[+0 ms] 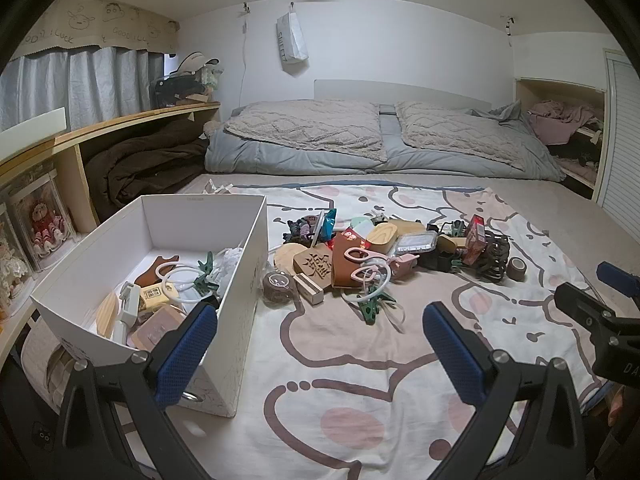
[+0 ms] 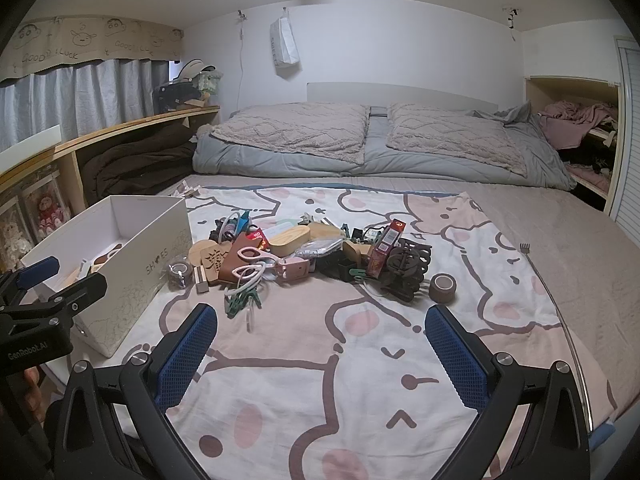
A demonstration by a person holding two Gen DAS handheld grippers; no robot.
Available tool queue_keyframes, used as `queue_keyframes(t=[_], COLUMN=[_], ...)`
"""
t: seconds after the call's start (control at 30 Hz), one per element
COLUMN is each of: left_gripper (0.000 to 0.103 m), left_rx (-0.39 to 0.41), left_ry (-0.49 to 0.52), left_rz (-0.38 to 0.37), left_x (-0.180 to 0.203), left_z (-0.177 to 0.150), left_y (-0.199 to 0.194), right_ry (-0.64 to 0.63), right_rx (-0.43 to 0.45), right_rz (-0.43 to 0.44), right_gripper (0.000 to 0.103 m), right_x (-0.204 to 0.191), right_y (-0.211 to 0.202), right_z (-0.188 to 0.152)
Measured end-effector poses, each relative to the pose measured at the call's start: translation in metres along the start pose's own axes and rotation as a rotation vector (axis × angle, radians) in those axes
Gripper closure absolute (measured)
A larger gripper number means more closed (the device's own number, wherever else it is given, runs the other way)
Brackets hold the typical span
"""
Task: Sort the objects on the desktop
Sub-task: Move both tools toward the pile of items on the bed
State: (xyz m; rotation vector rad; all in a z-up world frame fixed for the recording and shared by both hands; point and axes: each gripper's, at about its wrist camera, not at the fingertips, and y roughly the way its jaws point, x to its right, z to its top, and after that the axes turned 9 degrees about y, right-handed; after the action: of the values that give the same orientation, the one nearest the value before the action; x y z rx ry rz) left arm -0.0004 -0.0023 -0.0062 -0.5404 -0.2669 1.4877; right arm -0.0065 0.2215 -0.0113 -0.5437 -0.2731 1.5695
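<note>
Between picks: the left tongs point(image 1: 320, 344) and right tongs point(image 2: 320, 344) are both standing wide apart and holding nothing, hovering over the printed blanket point(image 2: 360, 380) on the bed. The clutter pile point(image 2: 304, 252) is lying mid-blanket, beside the partly filled white box point(image 1: 168, 240). The next move probably calls for reaching forward to a near, loose item, such as the green clips point(image 2: 242, 300).

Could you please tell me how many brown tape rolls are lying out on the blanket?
2. One brown tape roll sits alone at the pile's right edge; the other tape roll lies by the white box, at the pile's left end. More could be buried under the pile.
</note>
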Motion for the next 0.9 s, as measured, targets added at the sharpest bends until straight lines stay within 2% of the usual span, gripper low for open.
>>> queue_keyframes(t=[0.53,0.9], left_gripper=[0.000,0.000], left_rx=[-0.017,-0.057], left_ry=[0.004,0.037], left_rz=[-0.019,-0.089], left_x=[0.003,0.022], left_z=[0.002,-0.003], left_y=[0.008,0.034], right_ry=[0.006,0.029], right_rx=[-0.014,-0.060], right_rz=[-0.006,-0.034], right_gripper=[0.000,0.000], right_x=[0.002,0.012], right_y=[0.006,0.026], right_z=[-0.002,-0.005])
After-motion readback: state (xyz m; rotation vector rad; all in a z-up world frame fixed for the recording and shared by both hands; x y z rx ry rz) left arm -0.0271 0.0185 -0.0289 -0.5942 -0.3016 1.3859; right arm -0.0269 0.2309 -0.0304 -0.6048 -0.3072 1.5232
